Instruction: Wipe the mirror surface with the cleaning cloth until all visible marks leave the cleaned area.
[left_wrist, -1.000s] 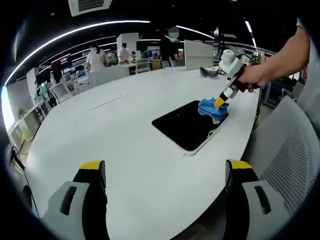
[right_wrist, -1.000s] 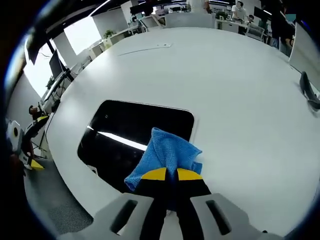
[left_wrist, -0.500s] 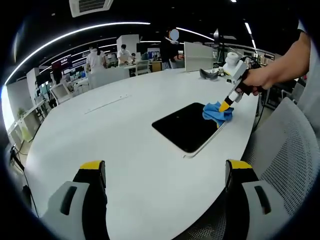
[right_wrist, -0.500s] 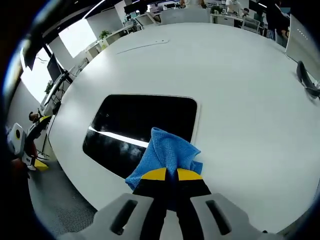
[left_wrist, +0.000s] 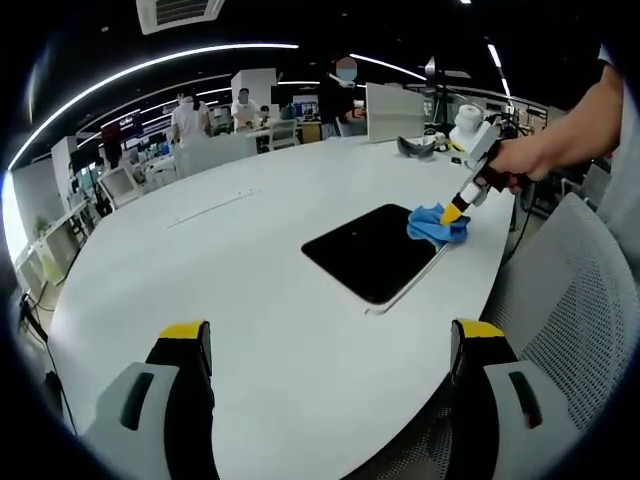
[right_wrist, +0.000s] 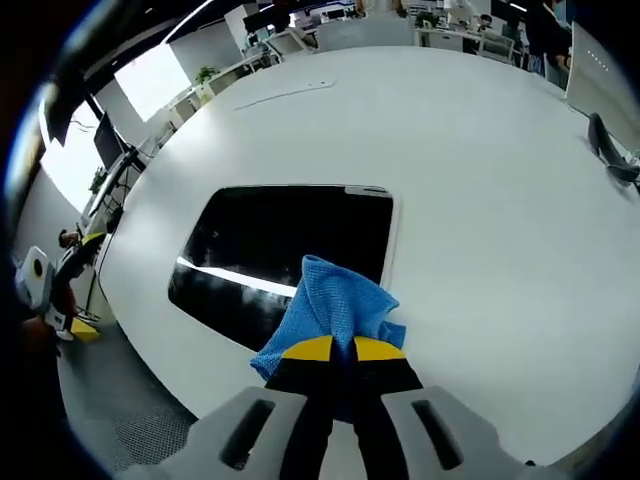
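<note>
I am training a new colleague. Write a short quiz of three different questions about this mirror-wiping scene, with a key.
1. True or false: the right tool is shut on the blue cloth.
2. Where does the cloth sit? A) at one end of the mirror B) at the mirror's centre C) on the chair
3. Fill in: the left tool, above the white table, is ____.

Key: 1 true; 2 A; 3 open
</note>
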